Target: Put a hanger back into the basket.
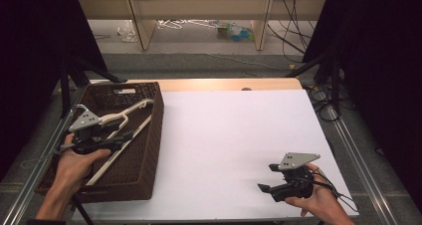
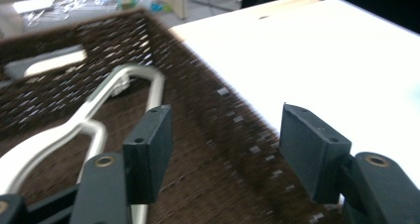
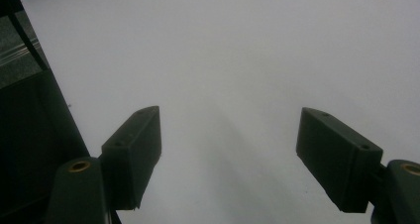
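High view: the left claw (image 1: 117, 141) hovers over the brown basket (image 1: 152, 135) at the surface's left, above the white hanger (image 1: 119, 118) lying inside; the step looks like a release or a reach.

Left gripper view: jaws spread, nothing pinched.

Right gripper view: the right claw (image 3: 228, 154) spread, empty, above the white surface (image 3: 237, 50).

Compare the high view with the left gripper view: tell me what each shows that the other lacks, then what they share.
High view alone: the right gripper open over the white table, both hands, and the floor clutter beyond. Left gripper view alone: a close look between the left gripper pads, open, nothing between them. Shared: the brown wicker basket and the white hanger lying inside it.
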Available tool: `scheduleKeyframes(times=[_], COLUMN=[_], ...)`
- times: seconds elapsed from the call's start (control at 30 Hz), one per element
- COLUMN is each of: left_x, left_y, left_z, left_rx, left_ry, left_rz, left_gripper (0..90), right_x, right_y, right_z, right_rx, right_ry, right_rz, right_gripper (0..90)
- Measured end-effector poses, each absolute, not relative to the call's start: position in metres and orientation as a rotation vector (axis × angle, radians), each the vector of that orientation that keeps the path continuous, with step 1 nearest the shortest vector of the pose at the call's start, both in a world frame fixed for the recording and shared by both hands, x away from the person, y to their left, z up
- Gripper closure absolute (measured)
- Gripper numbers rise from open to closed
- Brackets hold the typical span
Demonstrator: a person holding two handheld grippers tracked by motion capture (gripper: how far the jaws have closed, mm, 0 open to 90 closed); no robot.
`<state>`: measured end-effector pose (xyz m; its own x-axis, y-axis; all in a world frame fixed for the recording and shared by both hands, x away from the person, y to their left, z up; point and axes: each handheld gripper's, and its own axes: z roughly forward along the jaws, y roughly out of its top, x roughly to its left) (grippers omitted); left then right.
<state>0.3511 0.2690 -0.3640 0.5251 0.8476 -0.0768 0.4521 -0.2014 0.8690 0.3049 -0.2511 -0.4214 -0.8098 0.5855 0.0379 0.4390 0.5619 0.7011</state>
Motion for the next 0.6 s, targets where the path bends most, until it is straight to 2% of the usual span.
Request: scheduleKeyframes(times=[0.6], left_x=[0.326], left_y=[0.193], left_z=[-0.364], left_rx=[1.851], left_ry=[0.89], left_rz=[0.489], left_gripper=[22.3], right_x=[0.306], right_y=[-0.253], right_z=[-0.423], right_rx=[0.881], right_ry=[2.548], right_rz=[1.144], right_gripper=[23.3])
